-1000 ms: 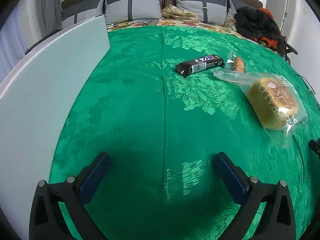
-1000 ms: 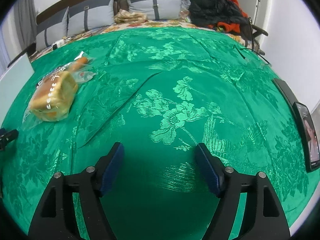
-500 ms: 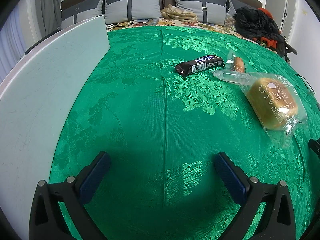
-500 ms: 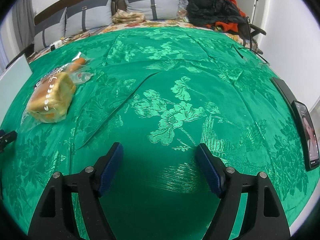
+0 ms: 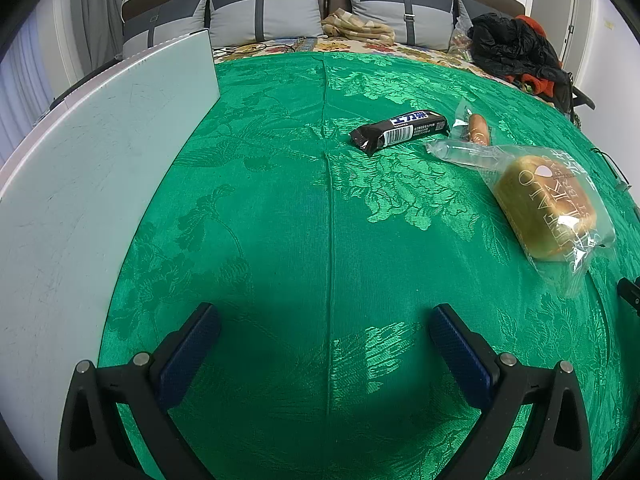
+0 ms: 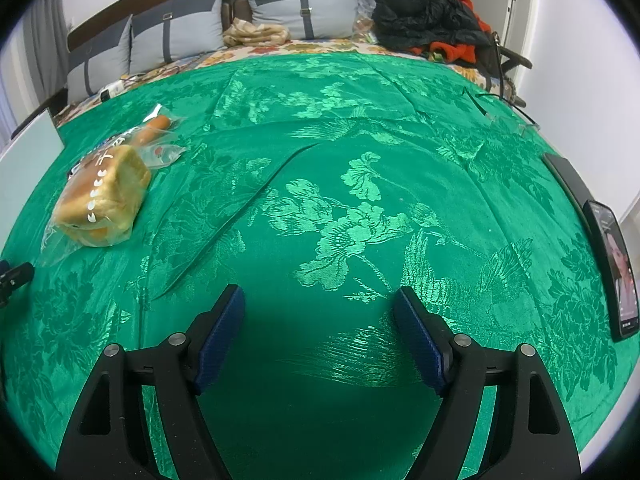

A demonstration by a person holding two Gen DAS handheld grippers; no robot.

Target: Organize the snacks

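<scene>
Task looks unstarted. Left claw [image 5: 324,334] is wide apart, nothing in it, hovering over bare green cloth [image 5: 280,208] on the bed. Right claw [image 6: 318,312] is also apart and empty, no snack between the pads. Snacks sit loose on the cloth, ahead and right of the left claw: black bar [image 5: 400,130], sausage [image 5: 478,130] just beside it, bagged bread [image 5: 546,208] nearest, its bag overlapping the sausage wrapper. In the right view, bread and sausage lie far left, well apart from the claw. White board [image 5: 80,184] stands at left; can't tell if it's the target spot. All three snacks still need moving. No bin or tray visible. Phone [image 6: 614,272] at right edge, not relevant.
</scene>
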